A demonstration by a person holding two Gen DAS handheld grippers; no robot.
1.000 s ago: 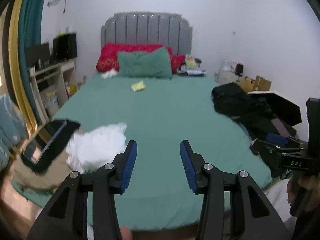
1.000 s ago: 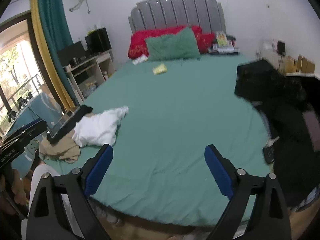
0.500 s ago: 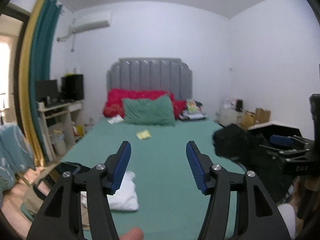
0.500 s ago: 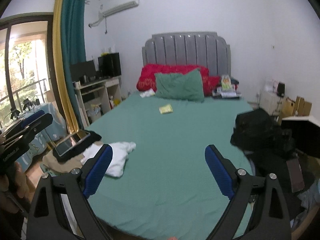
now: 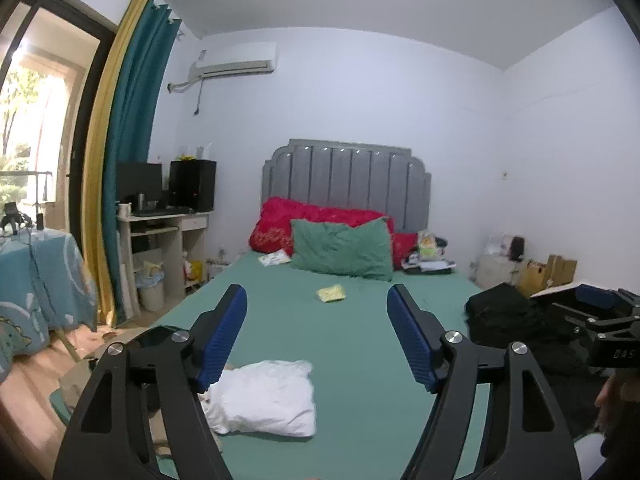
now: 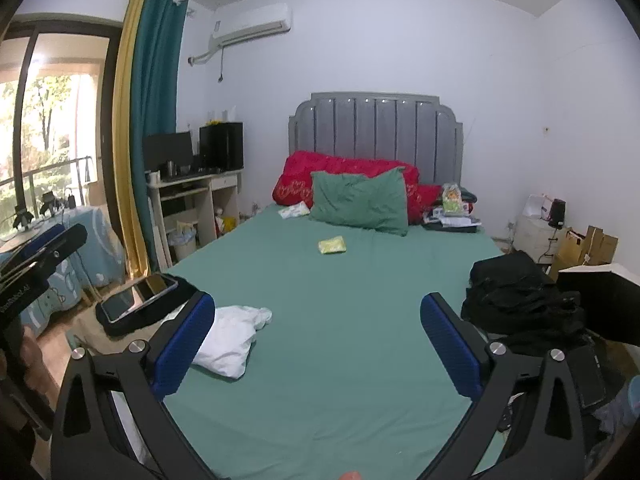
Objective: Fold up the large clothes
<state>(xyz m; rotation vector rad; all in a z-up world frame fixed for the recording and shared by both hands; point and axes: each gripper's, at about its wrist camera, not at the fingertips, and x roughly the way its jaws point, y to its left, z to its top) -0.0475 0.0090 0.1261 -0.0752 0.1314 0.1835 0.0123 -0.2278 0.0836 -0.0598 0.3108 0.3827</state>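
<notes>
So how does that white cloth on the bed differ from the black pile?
The white cloth is one small bundle, loosely bunched and pale; the black pile is much bigger, dark, and heaped up in several layers. The white cloth lies near the bed's left edge, beside a tablet, while the black pile sits at the right edge. Both rest on the green sheet, and neither gripper touches them.

Left tool (image 5: 316,338) and right tool (image 6: 318,338) sit low in frame, both spread wide, gripping nothing.
</notes>
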